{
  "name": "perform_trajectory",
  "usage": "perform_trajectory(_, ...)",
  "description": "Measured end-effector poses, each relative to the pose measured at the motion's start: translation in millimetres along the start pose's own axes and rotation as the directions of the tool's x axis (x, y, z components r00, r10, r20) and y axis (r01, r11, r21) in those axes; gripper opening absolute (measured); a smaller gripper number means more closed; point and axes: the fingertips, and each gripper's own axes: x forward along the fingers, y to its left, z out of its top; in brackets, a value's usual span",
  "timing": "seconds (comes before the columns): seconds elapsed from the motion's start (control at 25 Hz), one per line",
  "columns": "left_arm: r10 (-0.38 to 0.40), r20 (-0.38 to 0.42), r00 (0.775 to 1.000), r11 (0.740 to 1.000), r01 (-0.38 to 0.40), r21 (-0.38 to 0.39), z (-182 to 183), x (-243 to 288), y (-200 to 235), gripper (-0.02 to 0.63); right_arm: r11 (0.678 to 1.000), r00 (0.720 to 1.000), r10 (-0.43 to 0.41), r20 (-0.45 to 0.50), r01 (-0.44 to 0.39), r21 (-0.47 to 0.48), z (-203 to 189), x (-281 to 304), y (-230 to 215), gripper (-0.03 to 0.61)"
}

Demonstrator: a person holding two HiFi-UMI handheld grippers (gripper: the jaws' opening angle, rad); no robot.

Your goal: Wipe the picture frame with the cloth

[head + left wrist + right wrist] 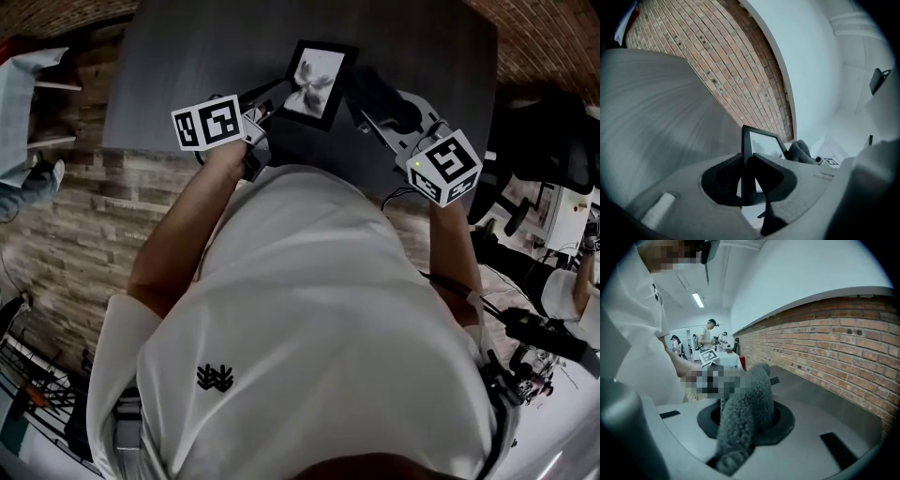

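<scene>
While our left gripper [746,161] clamps the picture frame [761,143] and our right gripper [744,422] pinches the cloth [751,390], we seem poised to wipe; next we press cloth onto frame.

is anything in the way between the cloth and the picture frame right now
Nothing visible. The cloth, clamped in the right gripper, sits just beside the picture frame in the head view. The left gripper holds the frame by its opposite edge, off the glass.
</scene>
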Motion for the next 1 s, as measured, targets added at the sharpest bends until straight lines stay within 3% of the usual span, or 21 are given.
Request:
perform_trajectory(0.28,0.110,0.051,0.993,0.994,-0.112,0.021,19.4,-17.6,38.0,0.075,0.984,0.980,0.169,-0.100,-0.174,-0.039,-28.8,29.8,62.9,0.091)
perform_trajectory(0.48,0.242,0.134,0.961,0.970,-0.244,0.004,37.2,-47.9,83.3,0.075,0.986,0.977,0.162,-0.138,-0.167,-0.021,-47.9,42.2,71.1,0.091)
perform_trajectory(0.64,0.371,0.179,0.911,0.928,-0.372,-0.029,73.6,-99.0,155.8,0.075,0.993,0.976,0.116,-0.184,-0.114,0.020,-50.6,76.7,76.8,0.091)
perform_trajectory(0.88,0.555,0.220,0.802,0.828,-0.557,-0.060,96.4,-148.5,240.7,0.075,0.995,0.977,0.052,-0.207,-0.034,0.092,-63.2,83.4,75.6,0.091)
perform_trajectory(1.0,0.606,0.220,0.765,0.791,-0.609,-0.060,101.5,-153.1,264.7,0.075,0.993,0.974,0.033,-0.223,-0.006,0.122,-71.1,77.3,70.3,0.091)
